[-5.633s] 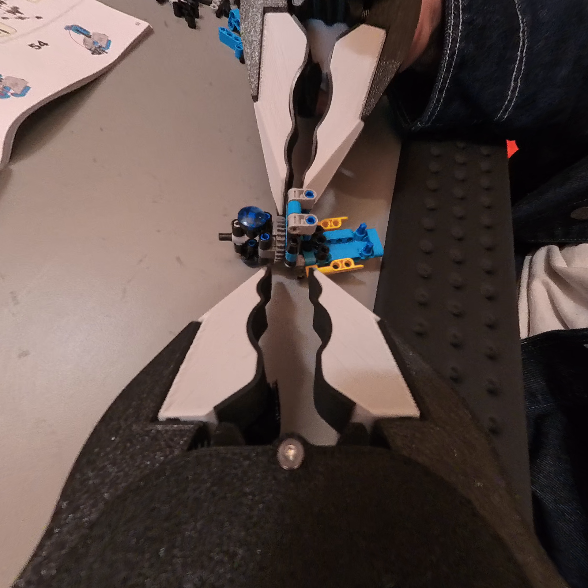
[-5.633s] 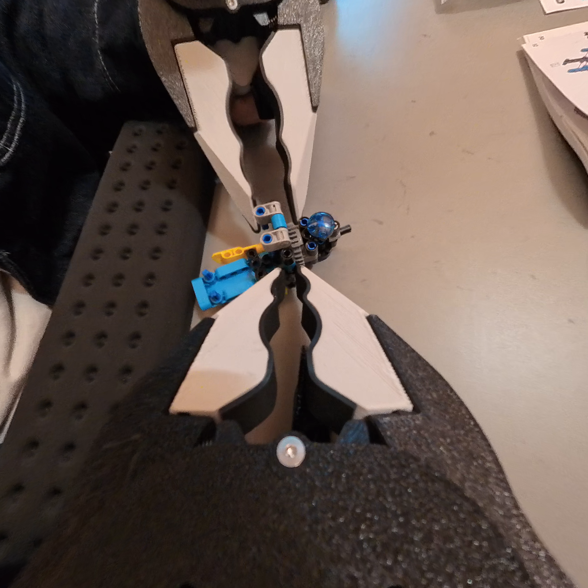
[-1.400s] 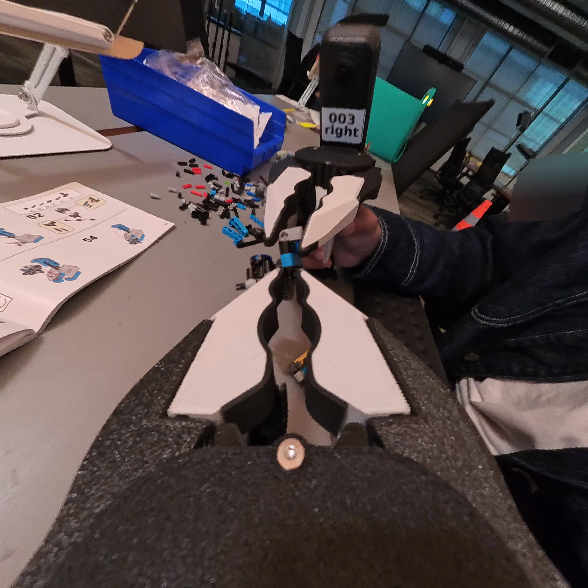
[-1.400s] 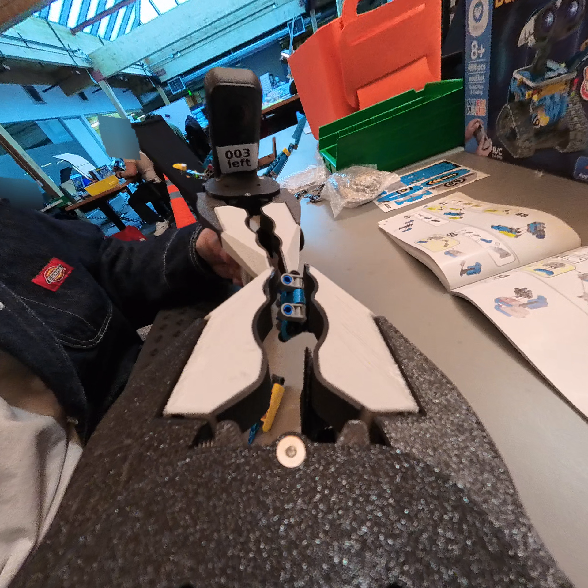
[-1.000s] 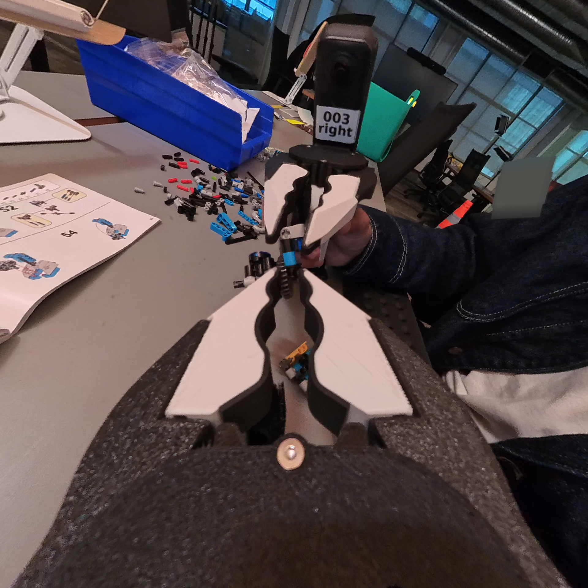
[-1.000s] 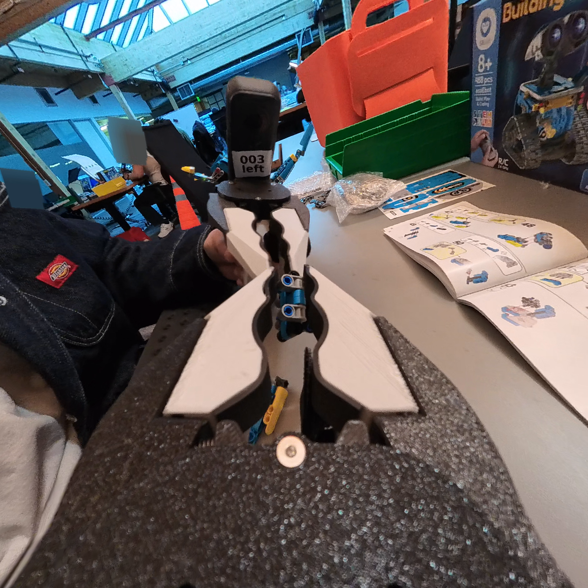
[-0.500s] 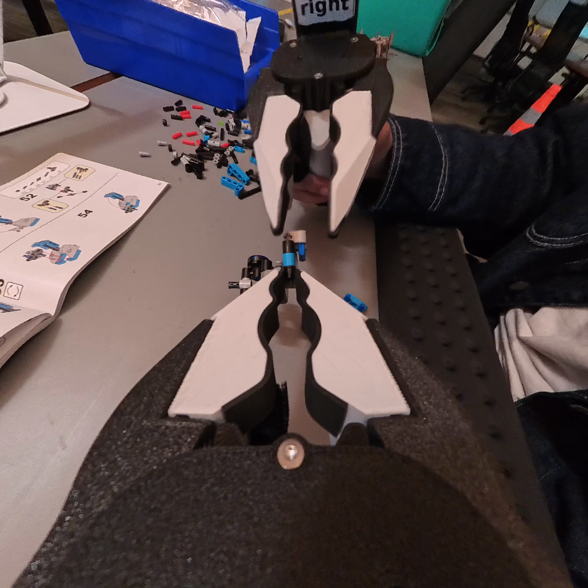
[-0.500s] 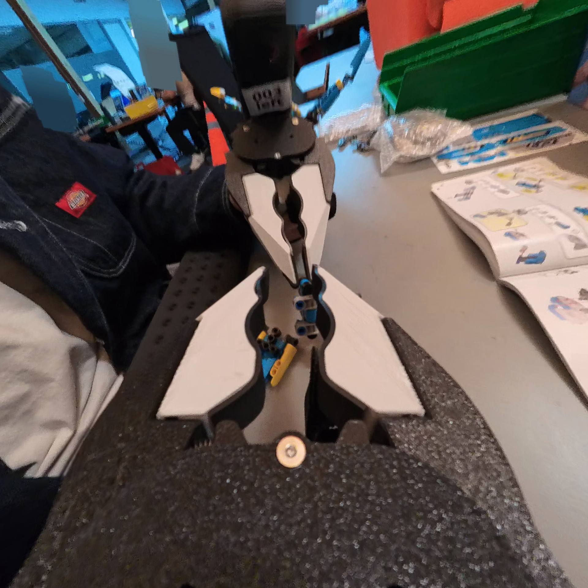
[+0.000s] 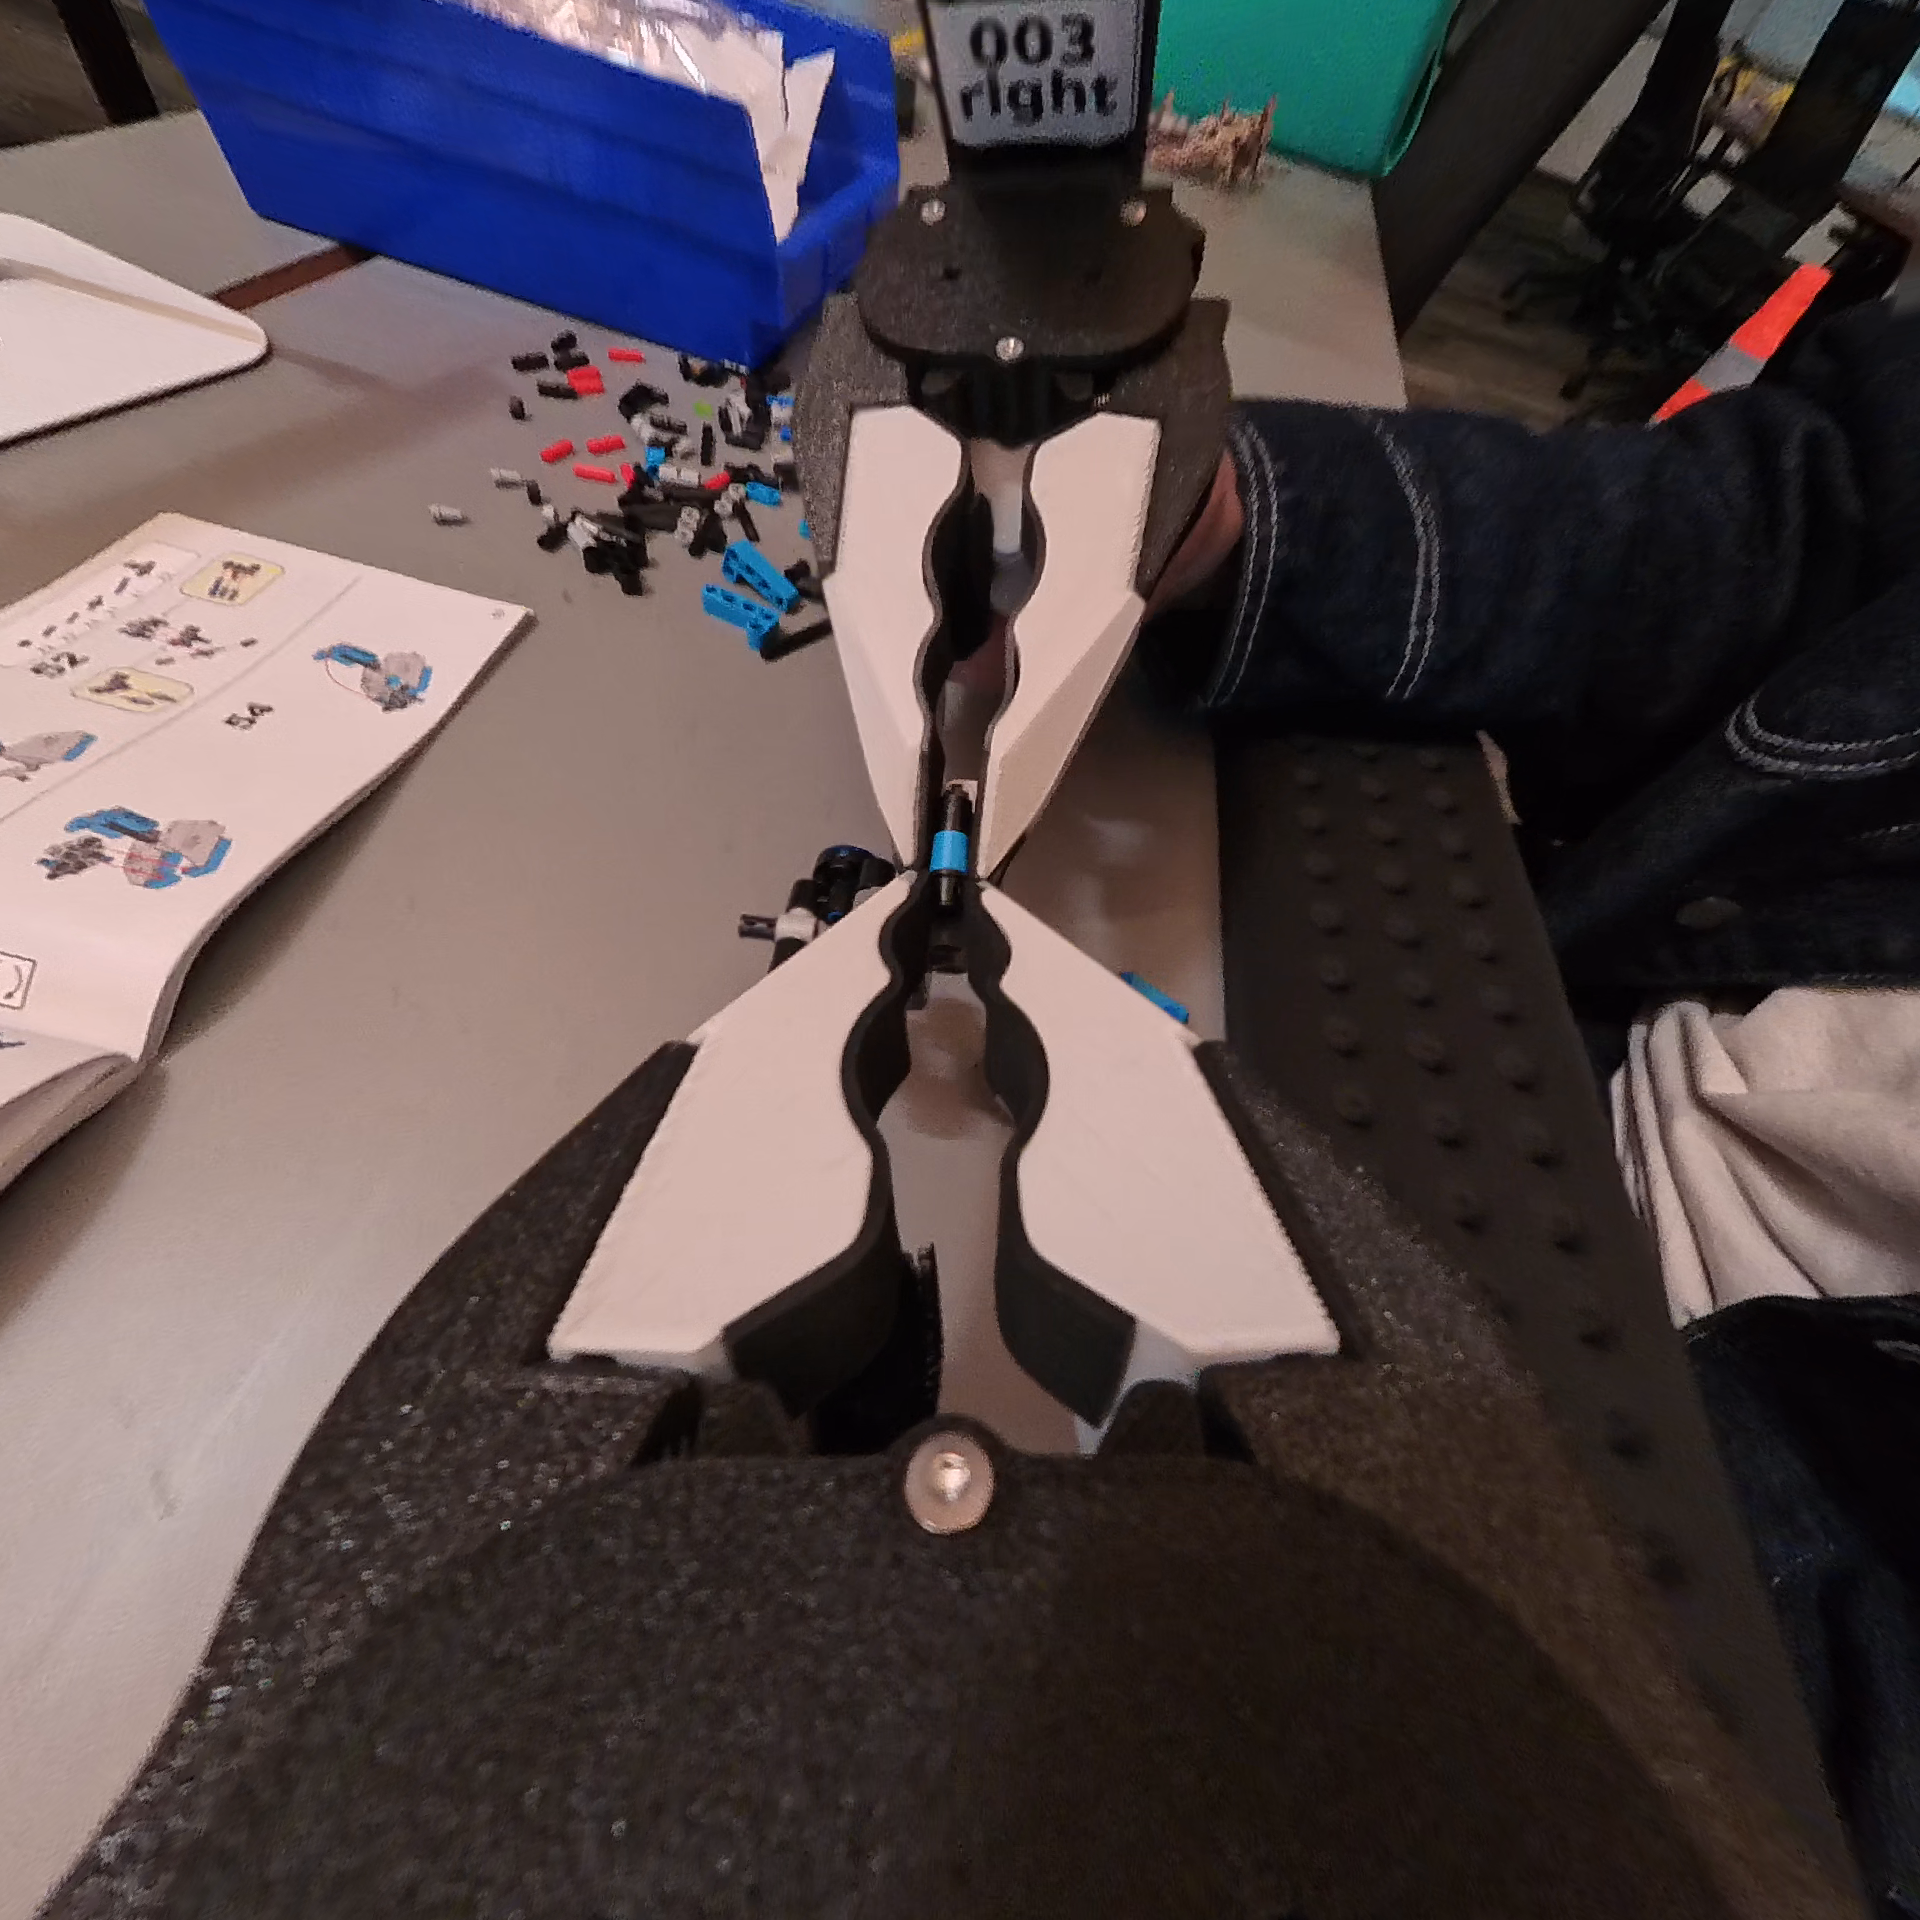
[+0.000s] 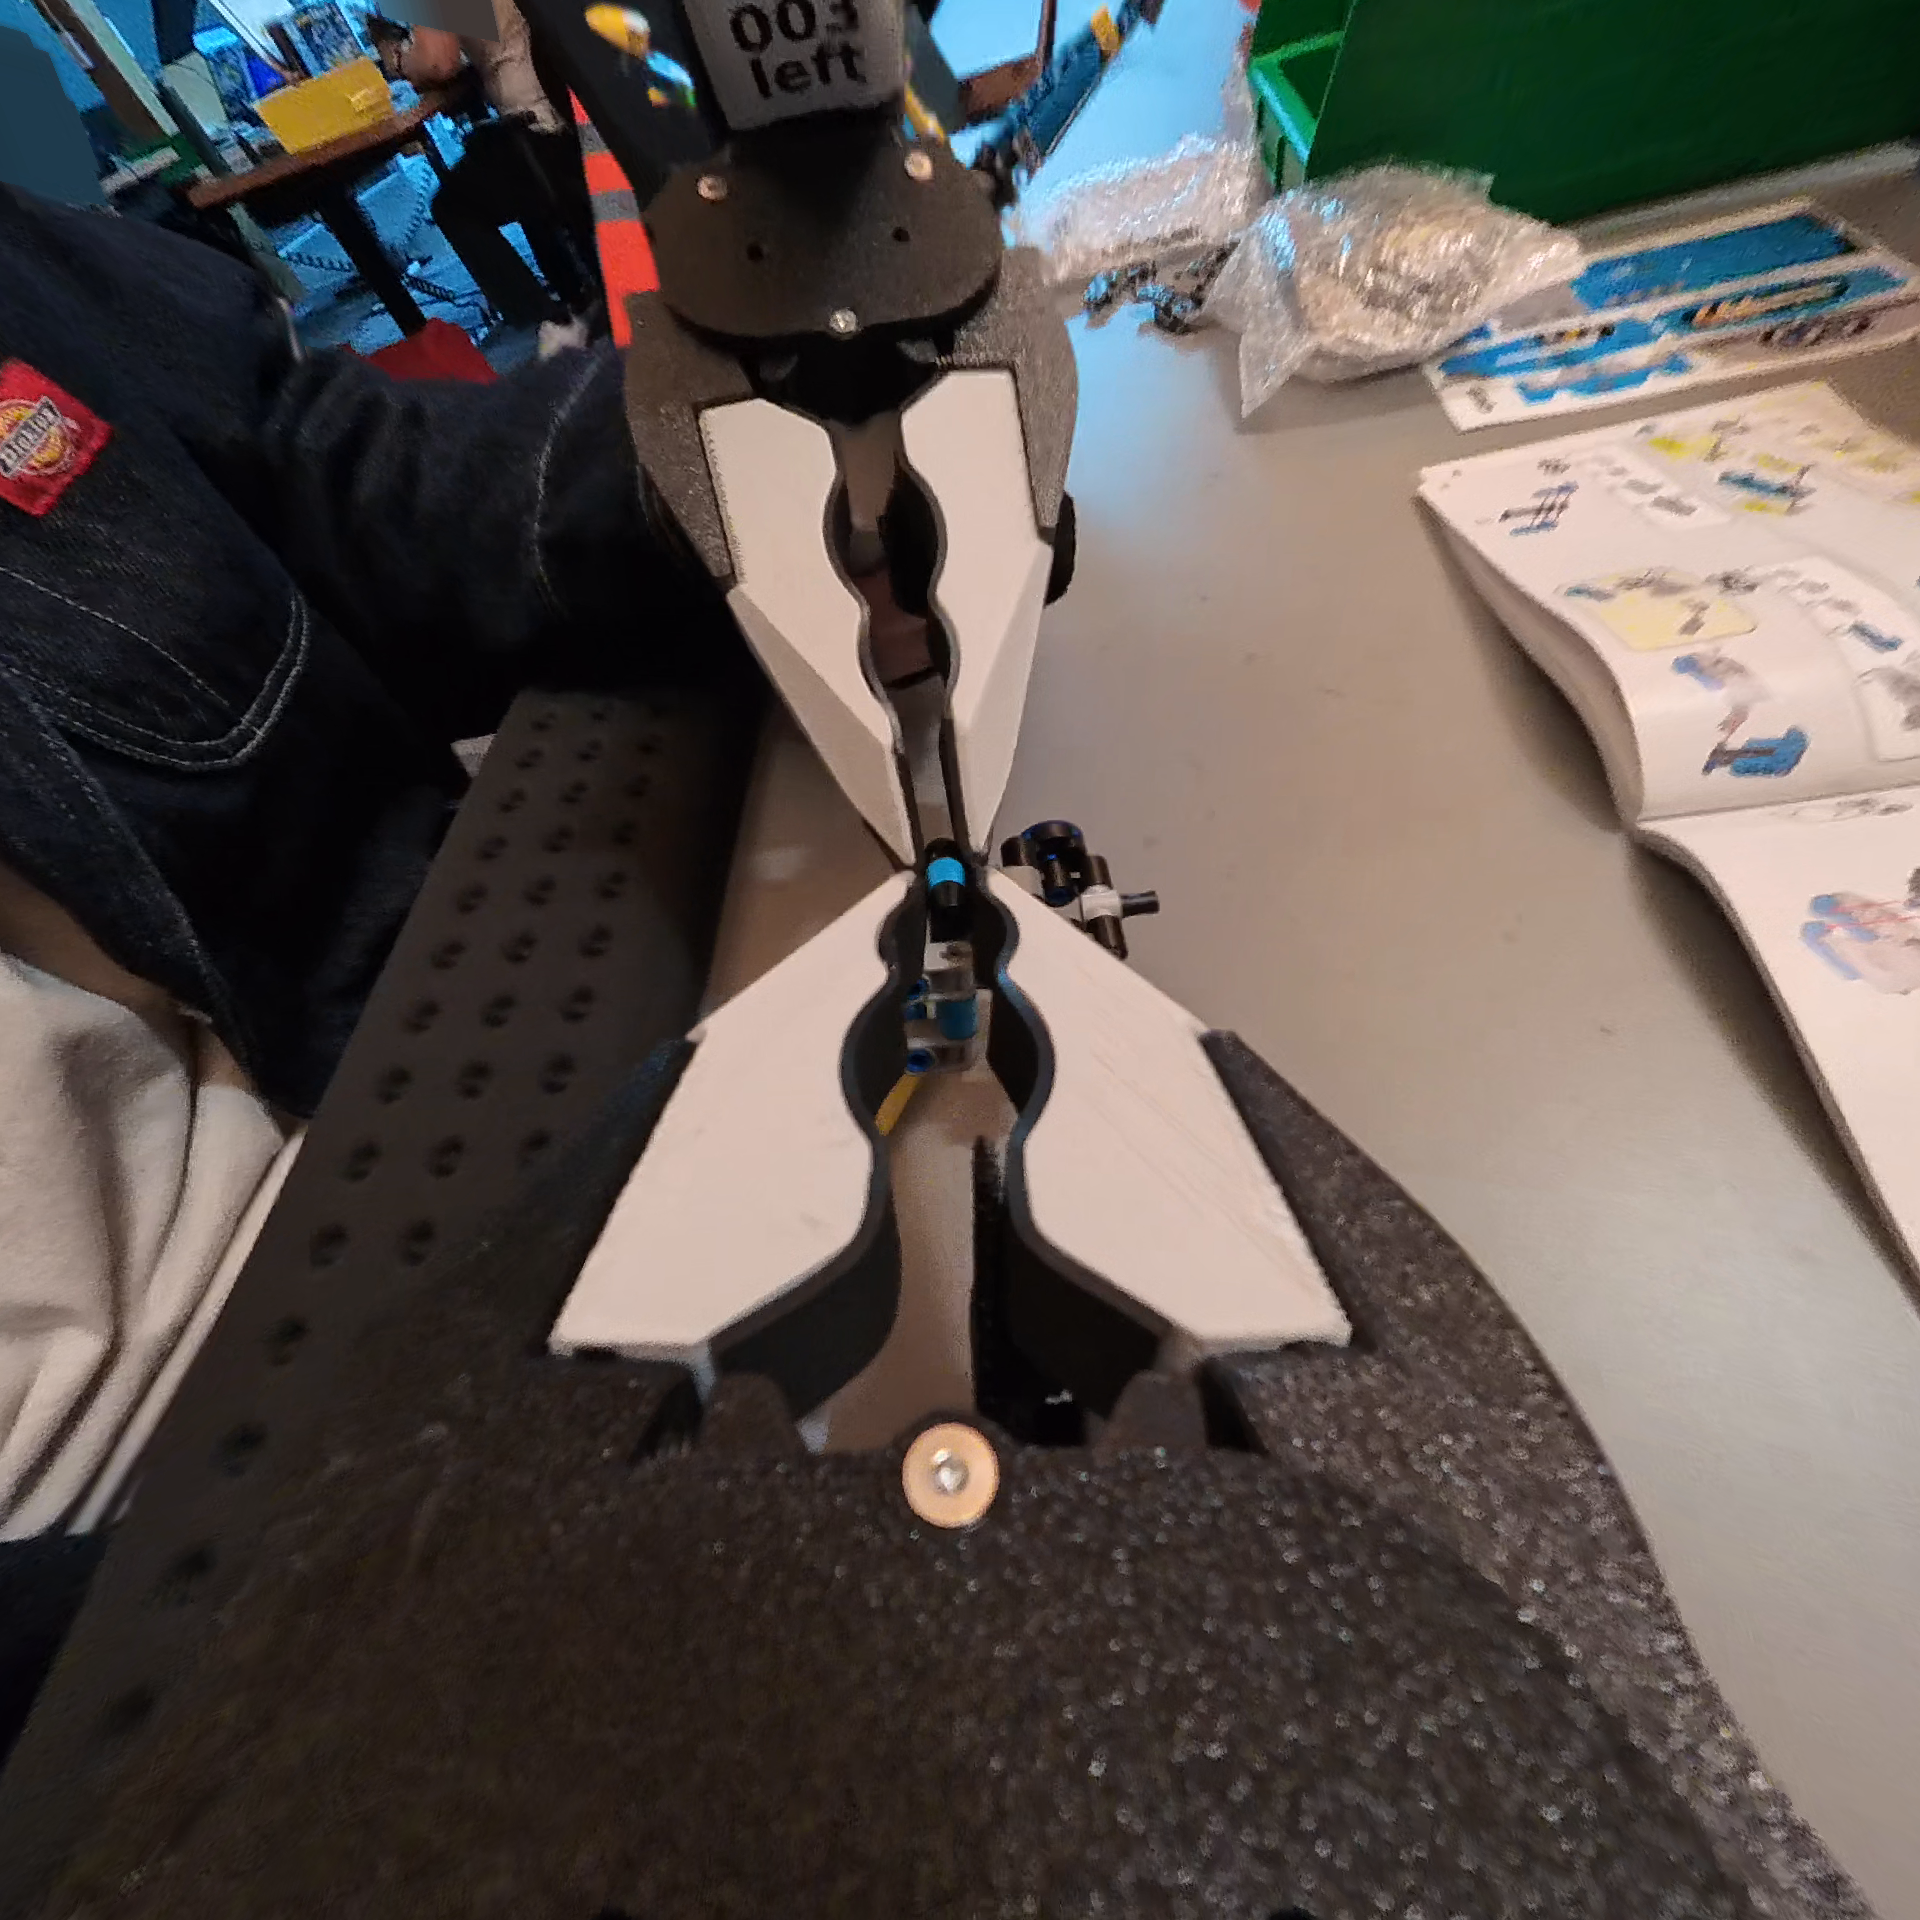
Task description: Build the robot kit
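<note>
Contact is the change: half a second ago the right gripper (image 9: 951, 836) hung spread wide and clear above the small brick assembly (image 10: 948, 1013). Now it has come down and pinched in around the assembly's far end. So the piece is caught from both sides, just above the counter (image 9: 468, 1091).

My left gripper (image 9: 940, 906) is clenched, as it was before. Its tips are narrowed onto the black axle end of the assembly, just below the blue collar. The right gripper is all but closed too. In its own view the grey and blue connector sits in the hollow between its fingers (image 10: 1122, 1122), with the blue collar at its very tips. I read that as a grip, though motion blur softens the edges.

The two grippers meet nose to nose, tips almost touching across the collar.

Just beside the left gripper's tips, on their left, a second small black and blue cluster (image 9: 821, 894) lies apart on the counter, untouched. A loose blue piece (image 9: 1155, 1000) lies close on their right, near a black perforated mat (image 9: 1403, 1039). A sliver of yellow (image 10: 896, 1103) shows under the right gripper's fingers; I cannot tell whether it is attached.

Farther ahead and left of the left gripper are scattered loose parts (image 9: 665, 488) and an open instruction booklet (image 9: 208, 727).
</note>
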The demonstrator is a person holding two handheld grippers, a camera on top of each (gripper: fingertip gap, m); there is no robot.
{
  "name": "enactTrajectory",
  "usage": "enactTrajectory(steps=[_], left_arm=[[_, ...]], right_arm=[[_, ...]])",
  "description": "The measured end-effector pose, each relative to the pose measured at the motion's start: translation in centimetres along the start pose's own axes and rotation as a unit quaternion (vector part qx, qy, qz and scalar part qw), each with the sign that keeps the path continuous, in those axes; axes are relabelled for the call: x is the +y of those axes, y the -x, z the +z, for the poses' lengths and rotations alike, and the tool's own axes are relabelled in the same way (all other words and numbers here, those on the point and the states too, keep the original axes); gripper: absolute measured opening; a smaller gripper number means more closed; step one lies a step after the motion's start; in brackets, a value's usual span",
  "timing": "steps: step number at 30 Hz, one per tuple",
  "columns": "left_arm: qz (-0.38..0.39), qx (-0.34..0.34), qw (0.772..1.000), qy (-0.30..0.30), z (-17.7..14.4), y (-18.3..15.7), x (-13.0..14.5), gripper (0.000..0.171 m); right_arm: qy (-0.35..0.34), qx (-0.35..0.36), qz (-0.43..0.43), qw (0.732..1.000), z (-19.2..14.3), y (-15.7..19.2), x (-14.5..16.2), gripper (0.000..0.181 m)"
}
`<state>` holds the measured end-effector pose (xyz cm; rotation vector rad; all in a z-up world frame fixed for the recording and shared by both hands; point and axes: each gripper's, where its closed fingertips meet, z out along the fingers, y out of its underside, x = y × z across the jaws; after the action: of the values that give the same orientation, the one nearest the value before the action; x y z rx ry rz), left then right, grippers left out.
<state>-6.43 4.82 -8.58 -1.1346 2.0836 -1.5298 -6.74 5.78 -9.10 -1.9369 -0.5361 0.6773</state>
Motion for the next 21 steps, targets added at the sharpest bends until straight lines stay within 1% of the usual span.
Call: enactTrajectory(steps=[3, 7, 8, 9, 10, 11, 12, 13, 14, 16, 17, 18, 19, 21], left_arm=[[-0.020, 0.019, 0.999, -0.042, -0.6, -0.3, -1.2, 0.006], [-0.014, 0.015, 0.999, -0.032, -0.5, -0.4, -0.7, 0.007], [-0.021, 0.003, 1.000, -0.020, -0.5, -0.3, -0.3, 0.008], [-0.030, -0.024, 0.999, -0.004, -0.8, 0.4, 0.4, 0.020], [-0.041, -0.043, 0.998, 0.017, -1.3, 0.6, 1.2, 0.023], [-0.046, -0.037, 0.997, 0.046, -1.7, -0.1, 2.4, 0.023], [-0.045, -0.015, 0.995, 0.083, -2.0, -1.5, 3.9, 0.024], [-0.040, -0.008, 0.992, 0.121, -2.1, -2.5, 5.5, 0.024], [-0.030, -0.014, 0.988, 0.151, -2.0, -2.9, 6.9, 0.024], [-0.010, -0.012, 0.979, 0.204, -1.3, -3.7, 9.0, 0.024], [0.001, -0.023, 0.976, 0.215, -0.9, -3.4, 9.4, 0.019], [0.012, -0.030, 0.978, 0.204, -0.6, -3.1, 9.0, 0.019], [0.009, -0.023, 0.979, 0.200, -0.2, -3.2, 8.8, 0.019], [-0.006, -0.009, 0.980, 0.200, 0.5, -3.3, 8.7, 0.014]], right_arm=[[-0.046, -0.007, 0.003, 0.999, -0.4, 0.3, -1.4, 0.006], [-0.033, -0.013, 0.010, 0.999, -0.2, 0.6, -1.0, 0.006], [-0.019, -0.005, 0.005, 1.000, -0.3, 0.6, -0.6, 0.006], [0.013, 0.017, -0.010, 1.000, -0.4, 0.3, 0.2, 0.006], [0.058, 0.043, -0.035, 0.997, -0.7, 0.0, 1.1, 0.006], [0.108, 0.065, -0.063, 0.990, -1.0, 0.0, 2.0, 0.006], [0.153, 0.085, -0.091, 0.980, -1.3, 0.0, 2.7, 0.006], [0.188, 0.086, -0.110, 0.972, -1.4, 0.5, 3.3, 0.007], [0.210, 0.061, -0.111, 0.969, -1.1, 1.6, 4.0, 0.007], [0.235, 0.051, -0.108, 0.965, -0.7, 2.2, 5.4, 0.007], [0.239, 0.039, -0.102, 0.965, -0.4, 2.7, 5.9, 0.007], [0.221, 0.035, -0.096, 0.970, -0.2, 2.9, 5.6, 0.007], [0.206, 0.027, -0.087, 0.974, -0.1, 3.3, 5.4, 0.006], [0.208, 0.046, -0.086, 0.973, -0.3, 2.8, 5.8, 0.007]])
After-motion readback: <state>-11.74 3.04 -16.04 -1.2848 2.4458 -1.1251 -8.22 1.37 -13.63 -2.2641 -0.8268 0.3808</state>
